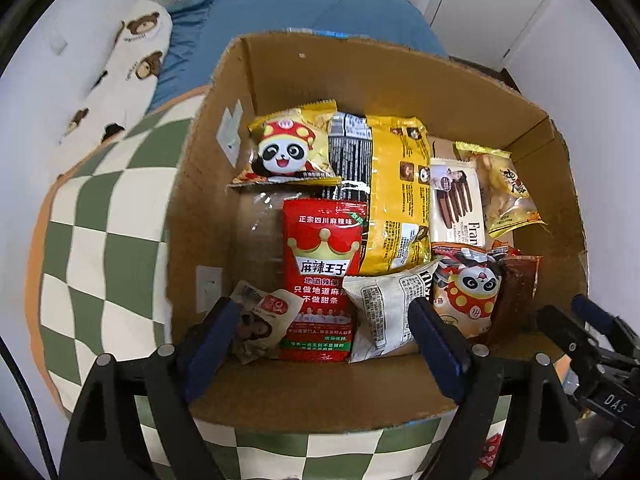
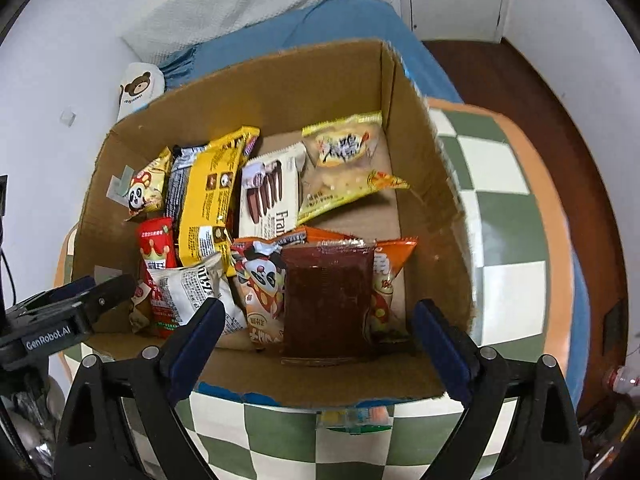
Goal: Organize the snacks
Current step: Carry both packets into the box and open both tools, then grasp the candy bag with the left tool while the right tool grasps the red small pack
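Both grippers hang over the open cardboard box (image 1: 280, 80), pointing steeply down into it, and both stand wide with nothing between the pads. The left gripper (image 1: 324, 332) spreads across the near-left corner, where the red crown packet (image 1: 320, 276) stands upright against the yellow bag (image 1: 396, 200), with a white printed packet (image 1: 384, 312) at about 3 o'clock from it. By my reading, that upright stacking is deliberate — packets set on edge, side by side, take less floor and keep their fronts readable.

The right gripper (image 2: 316, 340) brackets the dark brown packet (image 2: 328, 300), which stands upright near the box's front wall, covering part of a panda packet (image 2: 260, 284) and an orange packet (image 2: 386, 276). The pads are clear of it on both sides, so it looks freshly set down rather than about to be lifted.

Farther back, at 12 o'clock, lie a chocolate biscuit box (image 2: 272, 192) and a pale yellow packet (image 2: 344, 164) — flat on the floor, with bare cardboard at 3 o'clock still free for more. The box itself sits on a green-and-cream checked cushion (image 1: 100, 240), a soft base, so the box could tip if pressed
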`<action>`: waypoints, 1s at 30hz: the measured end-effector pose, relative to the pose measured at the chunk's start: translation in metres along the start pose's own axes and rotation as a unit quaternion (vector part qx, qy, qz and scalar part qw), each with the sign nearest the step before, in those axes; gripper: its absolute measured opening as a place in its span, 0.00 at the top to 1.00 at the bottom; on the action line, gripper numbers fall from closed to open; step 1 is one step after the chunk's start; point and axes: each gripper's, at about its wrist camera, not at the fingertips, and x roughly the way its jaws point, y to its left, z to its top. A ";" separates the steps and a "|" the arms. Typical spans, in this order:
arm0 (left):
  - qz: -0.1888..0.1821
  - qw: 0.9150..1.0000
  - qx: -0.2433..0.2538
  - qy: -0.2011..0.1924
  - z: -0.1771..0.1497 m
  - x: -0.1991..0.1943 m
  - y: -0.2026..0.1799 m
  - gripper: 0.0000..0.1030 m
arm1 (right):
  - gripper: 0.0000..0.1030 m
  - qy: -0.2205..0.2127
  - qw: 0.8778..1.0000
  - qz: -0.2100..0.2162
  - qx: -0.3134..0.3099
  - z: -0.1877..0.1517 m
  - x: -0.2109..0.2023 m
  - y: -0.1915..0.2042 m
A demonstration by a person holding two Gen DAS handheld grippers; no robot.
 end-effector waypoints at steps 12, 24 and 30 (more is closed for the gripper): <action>0.018 0.994 0.010 -0.109 -0.042 -0.075 -0.012 0.15 | 0.06 -0.094 0.995 -0.030 -0.034 -0.029 -0.070 0.017; 0.017 0.984 0.031 -0.176 -0.093 -0.145 -0.022 0.15 | 0.06 -0.150 0.987 -0.018 -0.048 -0.073 -0.136 0.028; 0.017 0.980 0.028 -0.197 -0.112 -0.167 -0.022 0.15 | 0.06 -0.177 0.983 -0.016 -0.045 -0.094 -0.164 0.031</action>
